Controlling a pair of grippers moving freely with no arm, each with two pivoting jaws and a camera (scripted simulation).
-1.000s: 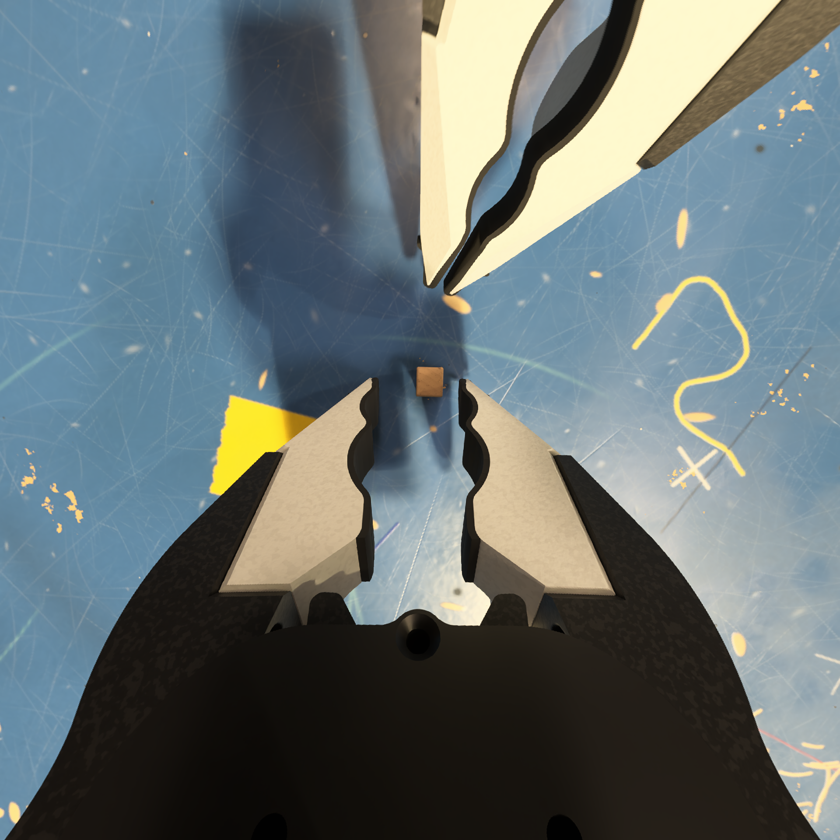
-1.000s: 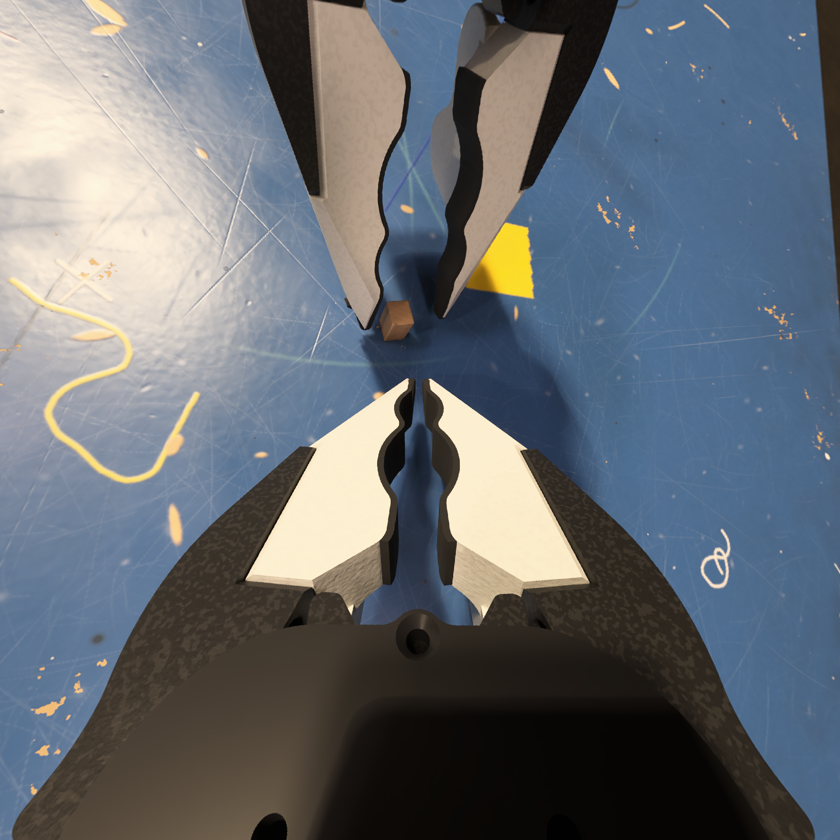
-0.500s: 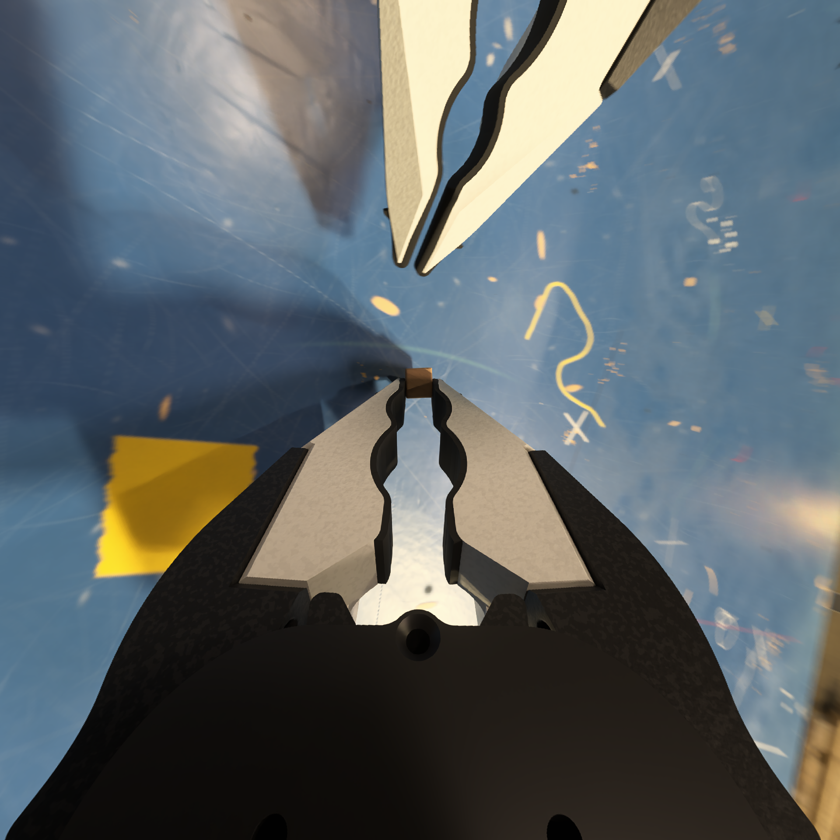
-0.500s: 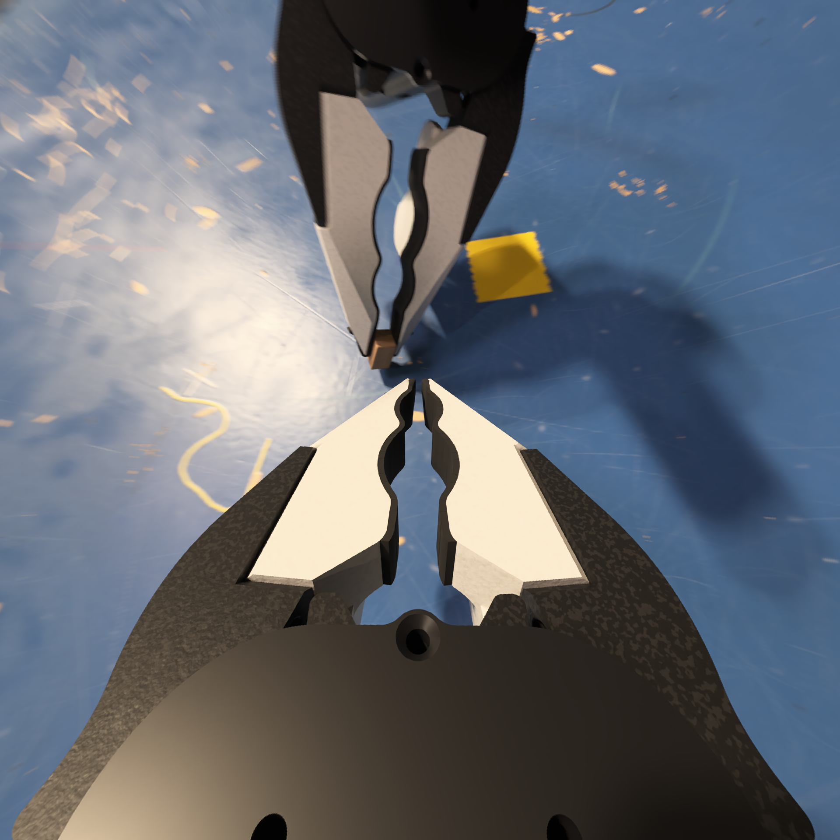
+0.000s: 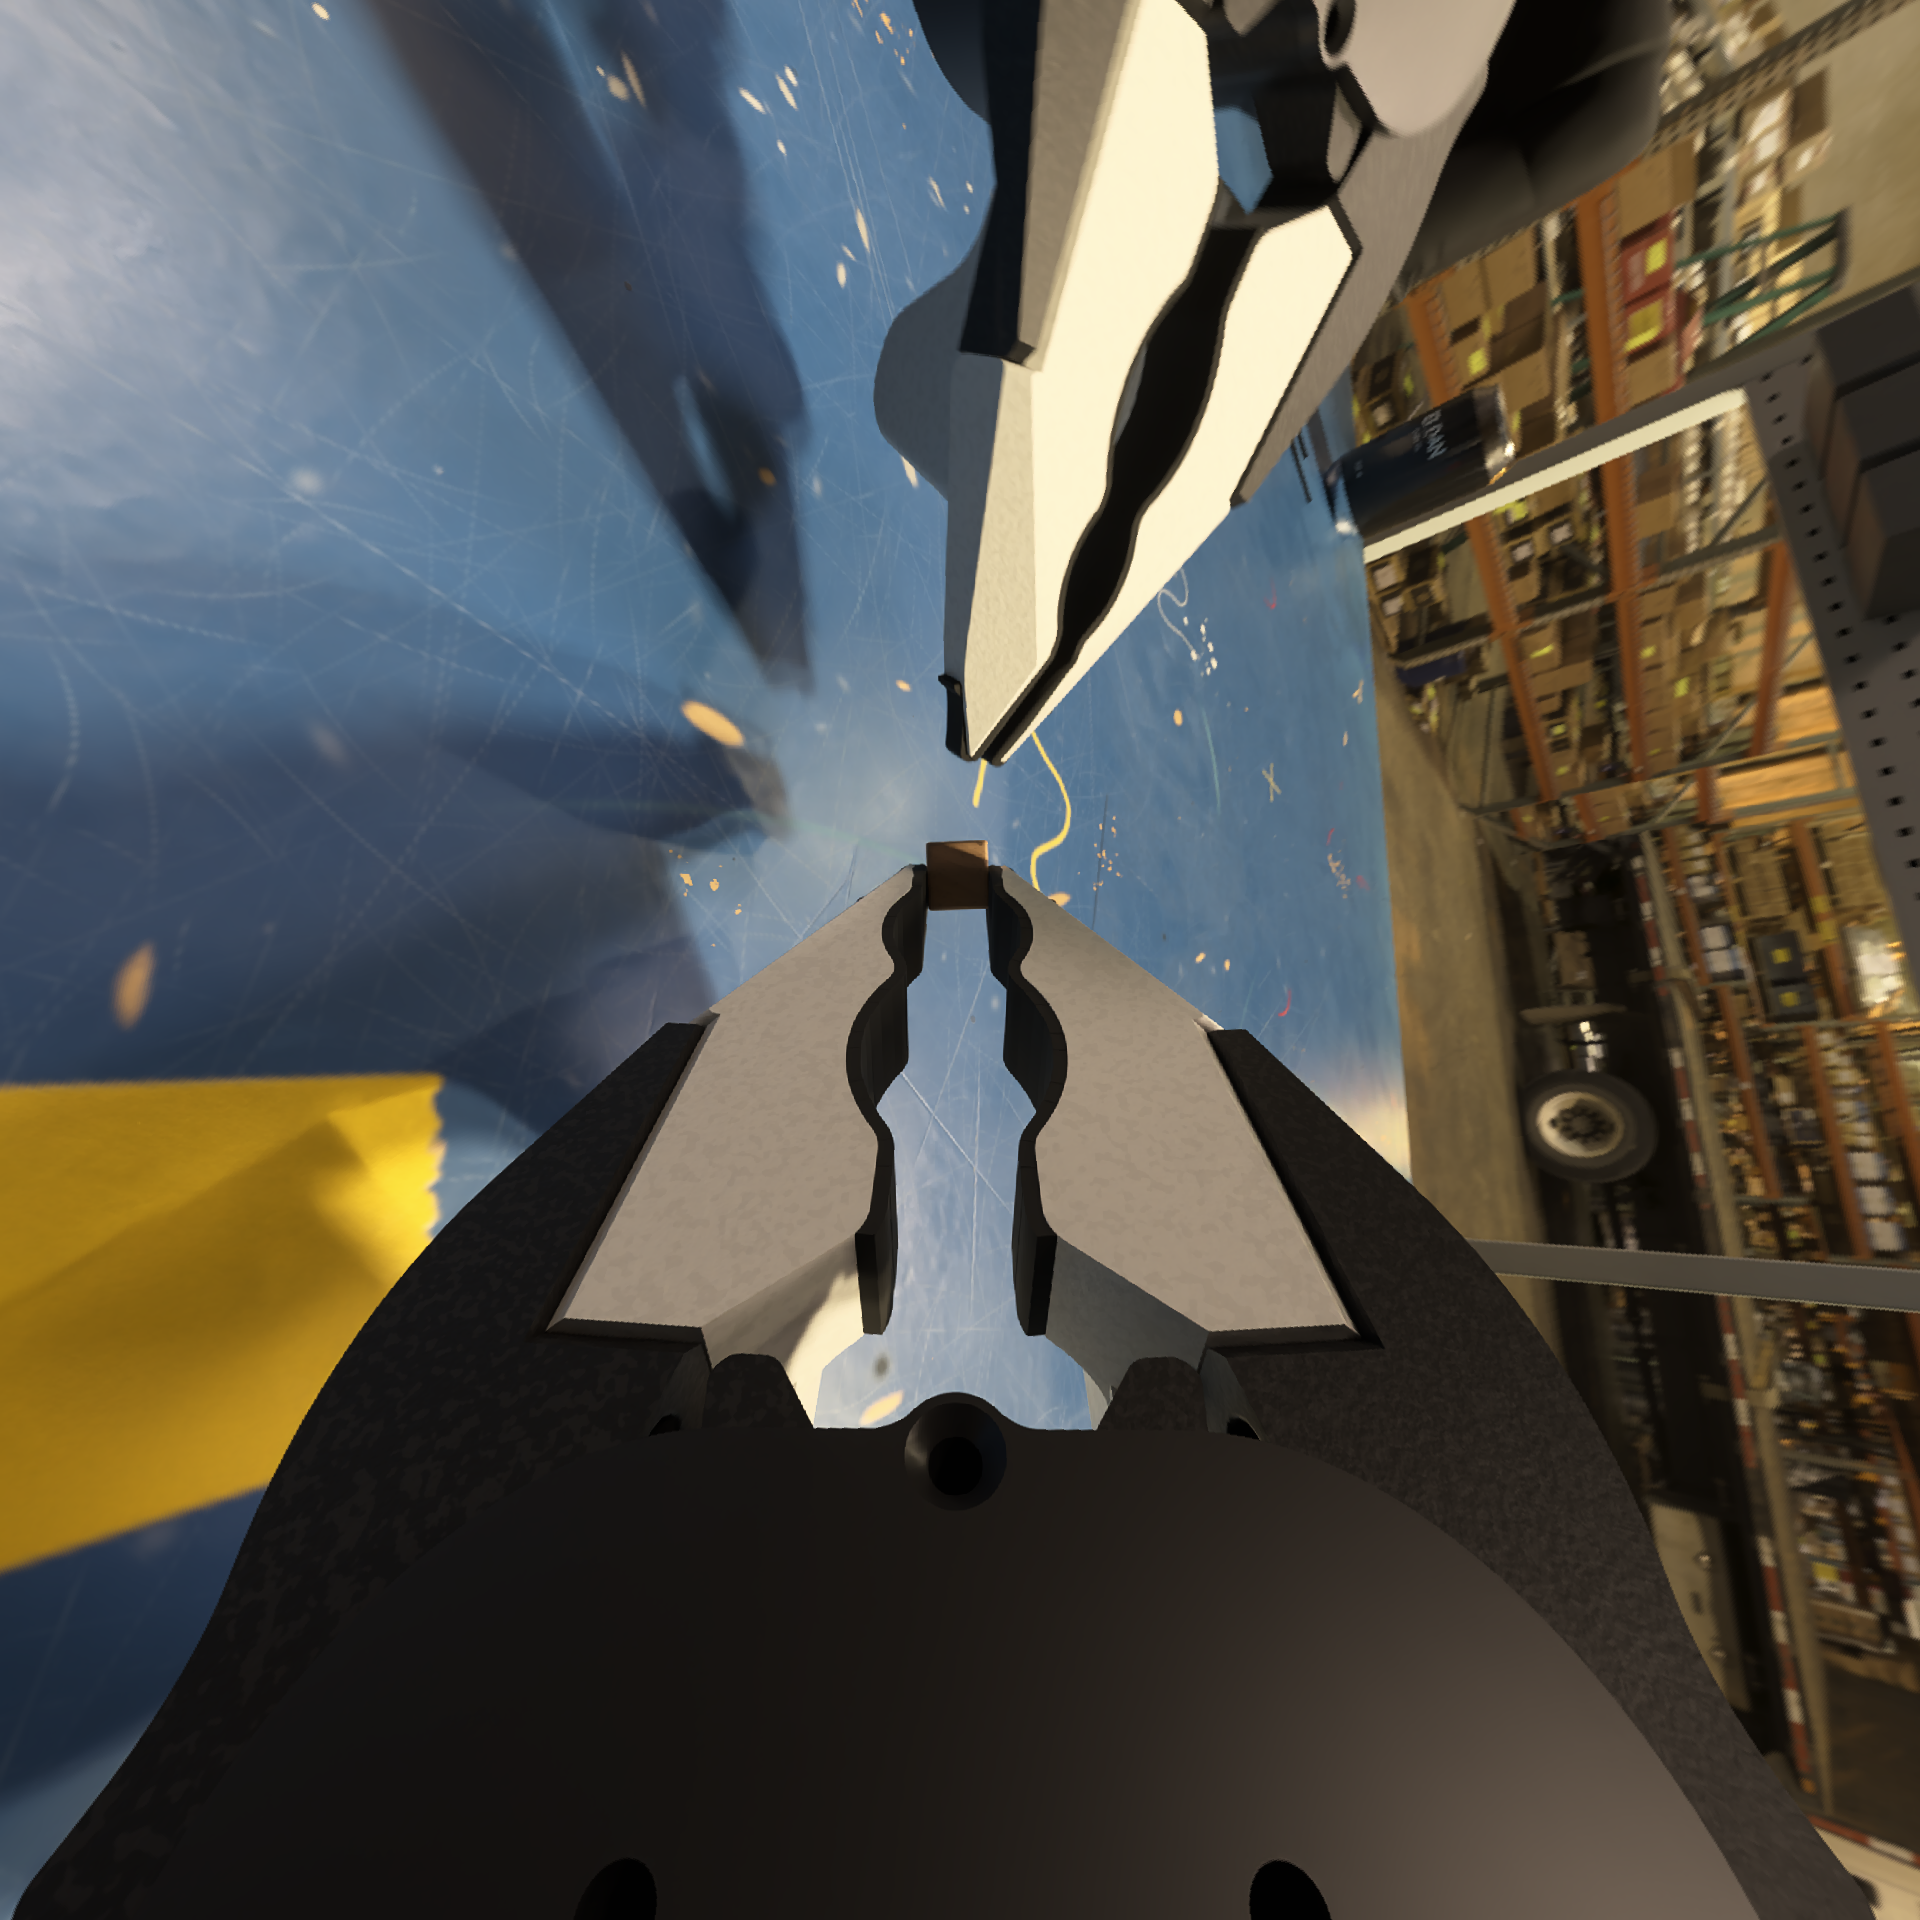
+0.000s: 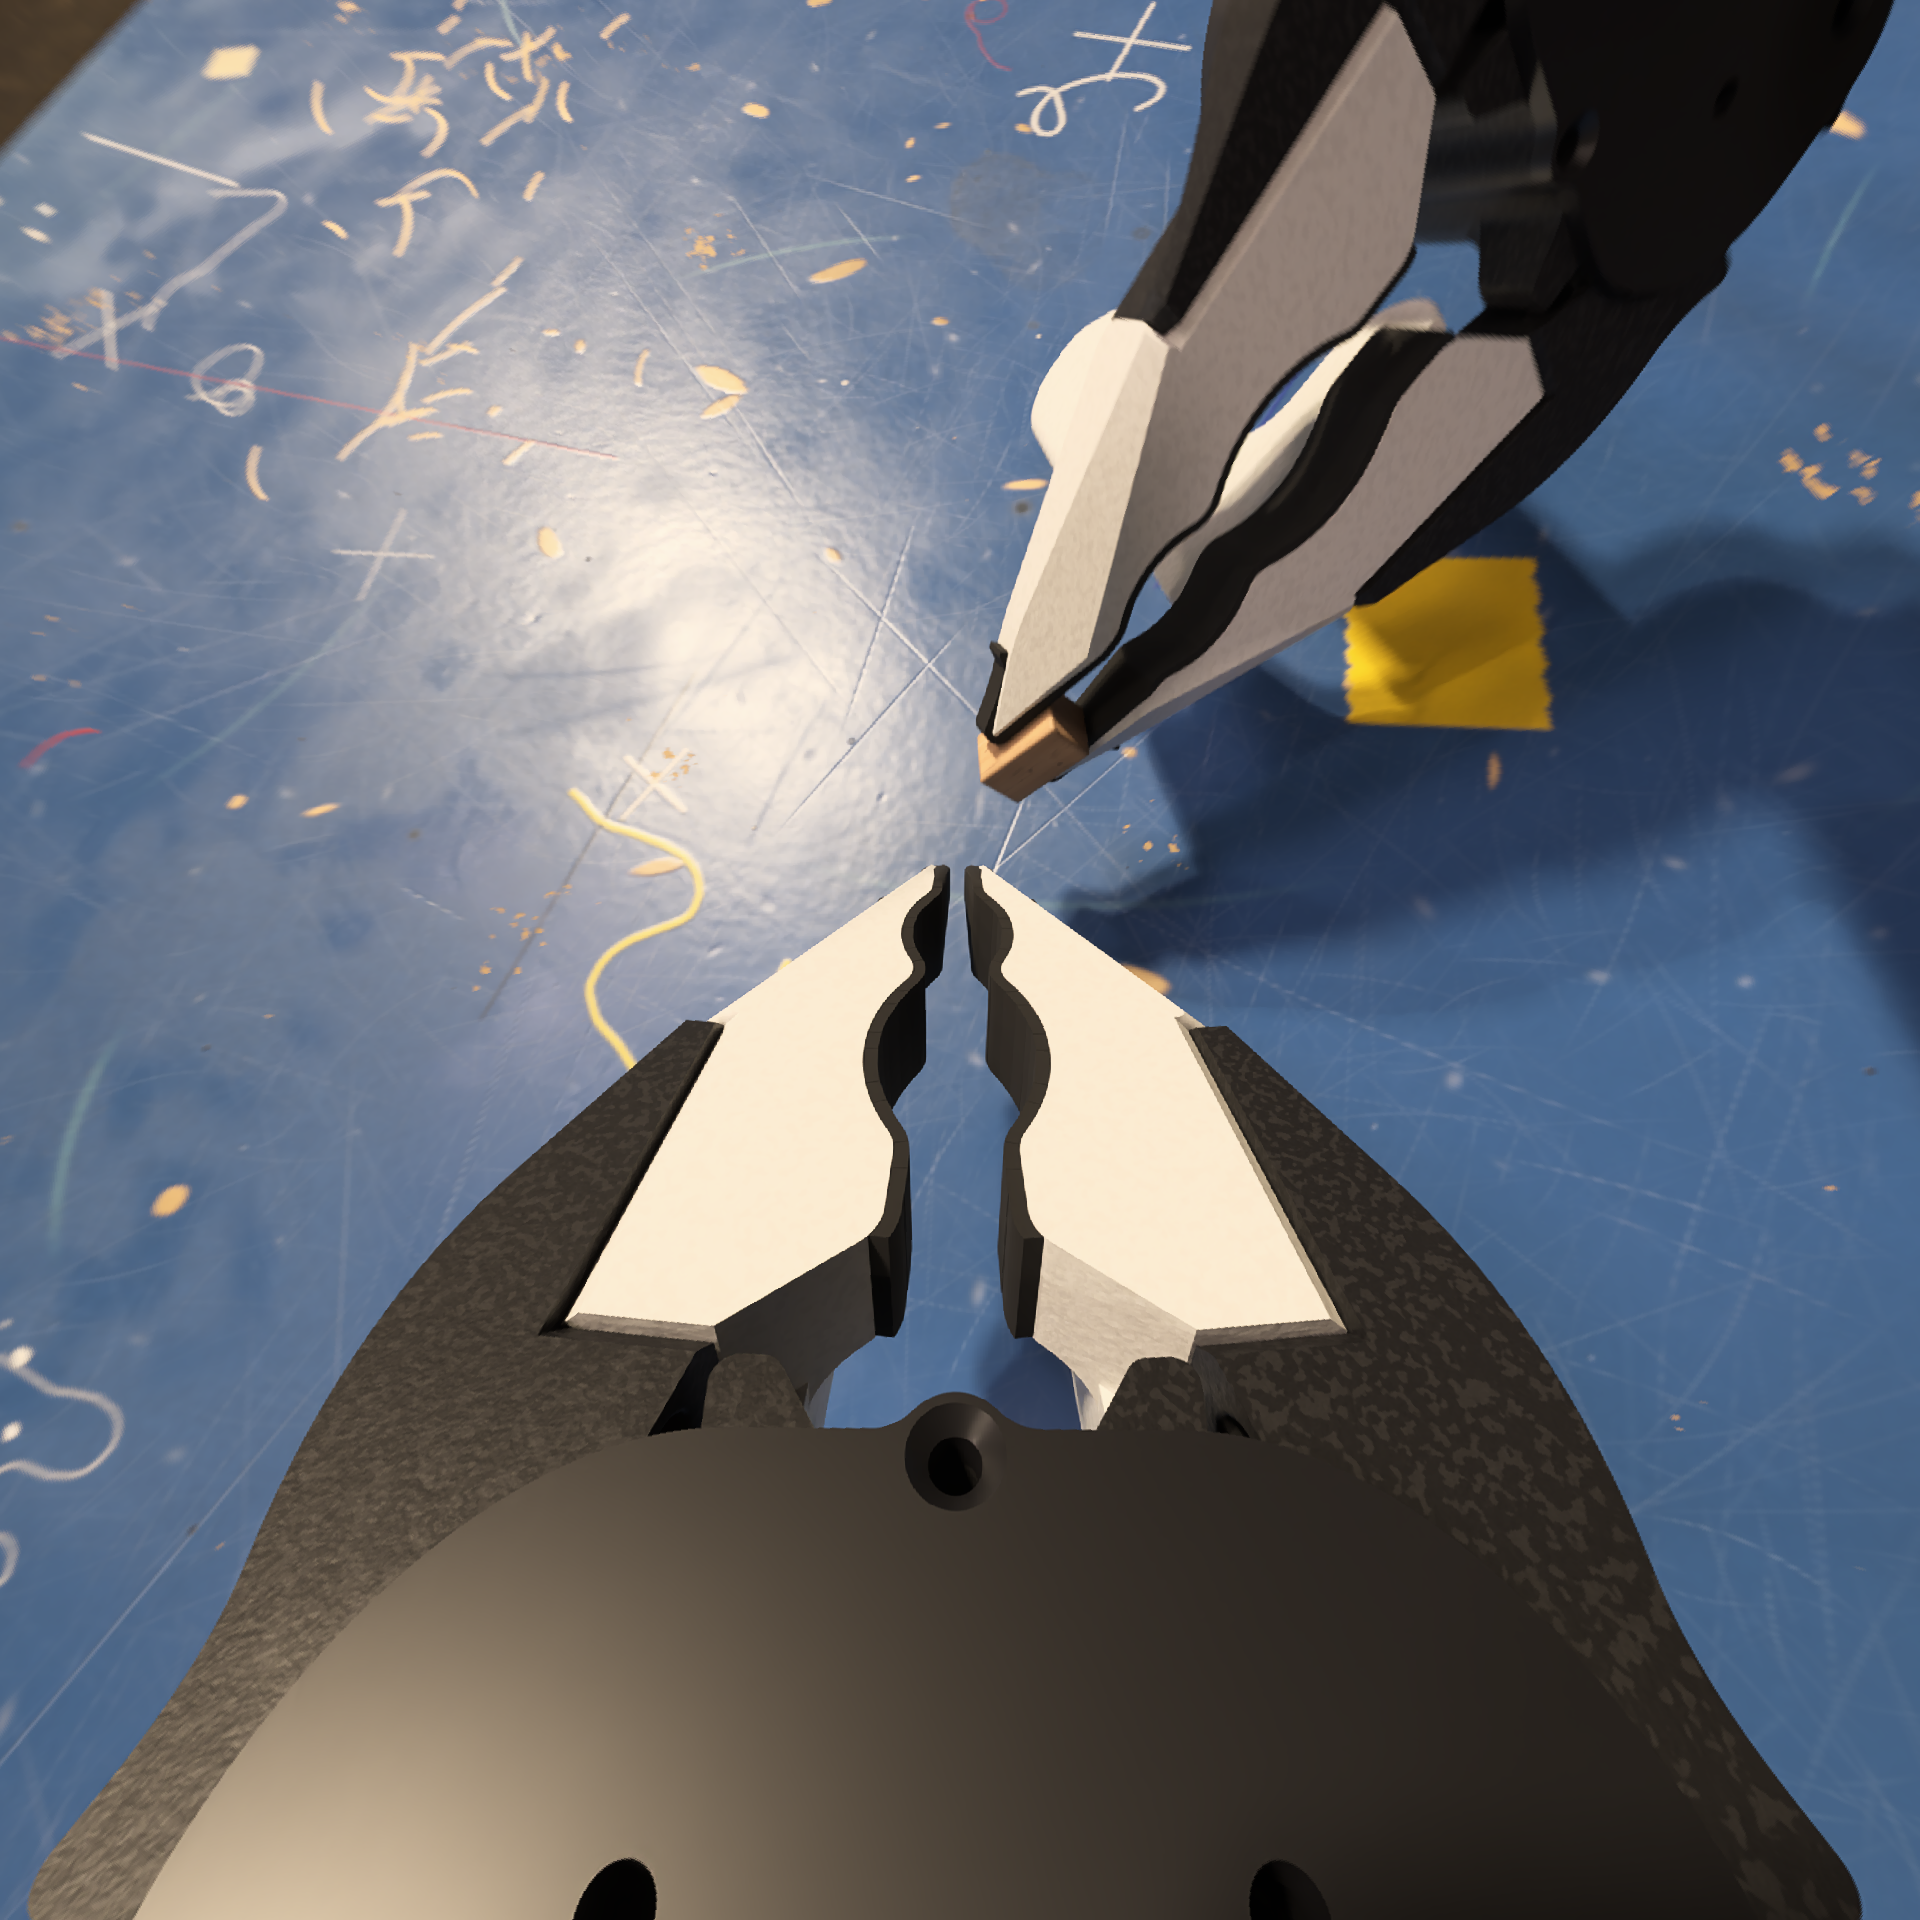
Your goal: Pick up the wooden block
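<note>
Block [image 6: 1032, 750] pinched at left gripper [image 5: 957, 883] tips, clear of table [image 6: 520, 623] | right gripper [image 6: 957, 883] nearly closed, empty | block at its 12 o'clock, near

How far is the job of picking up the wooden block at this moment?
Done: the left gripper is shut on the wooden block, pinching it at the fingertips. In hand: the block looks lifted clear of the blue table, seen in the right wrist view. The right gripper is shut, holds nothing and stays apart. Left: probably nothing except keeping the hold.
</note>
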